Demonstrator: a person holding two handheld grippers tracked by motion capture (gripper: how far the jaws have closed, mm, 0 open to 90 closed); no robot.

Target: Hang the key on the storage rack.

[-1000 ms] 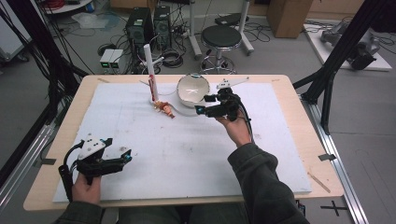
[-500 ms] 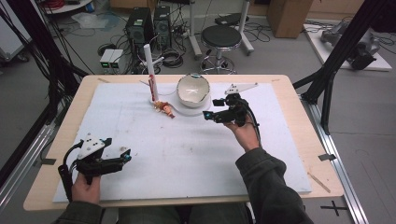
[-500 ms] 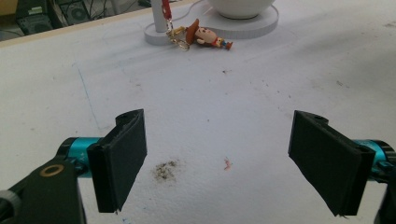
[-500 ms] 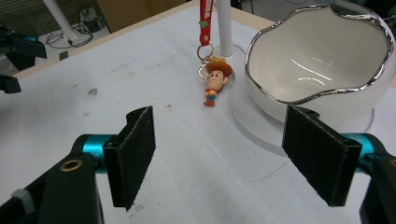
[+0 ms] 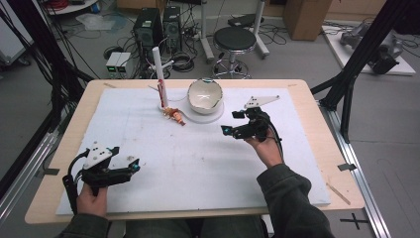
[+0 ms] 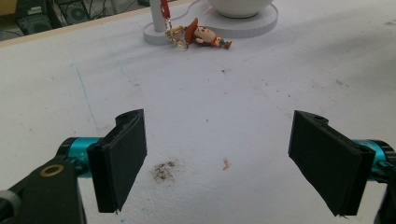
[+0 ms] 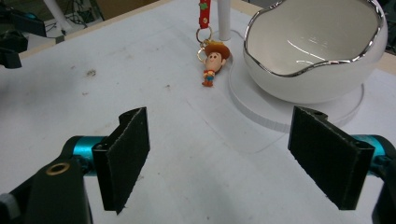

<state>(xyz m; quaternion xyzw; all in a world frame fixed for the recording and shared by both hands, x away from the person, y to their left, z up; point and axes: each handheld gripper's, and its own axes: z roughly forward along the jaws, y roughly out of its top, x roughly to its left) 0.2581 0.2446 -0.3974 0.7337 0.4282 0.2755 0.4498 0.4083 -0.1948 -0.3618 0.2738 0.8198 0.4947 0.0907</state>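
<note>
Hovering right of centre, the right gripper (image 5: 232,122) is pointing its spread, empty jaws at the cowboy keychain (image 7: 212,62), likely lining up a grab. That toy is lying flat on the white mat (image 5: 198,168) at the far side, its strap by the white post (image 5: 159,74), beside the bowl (image 5: 205,94). Left gripper (image 5: 124,163) is idling near-left, jaws apart.
</note>
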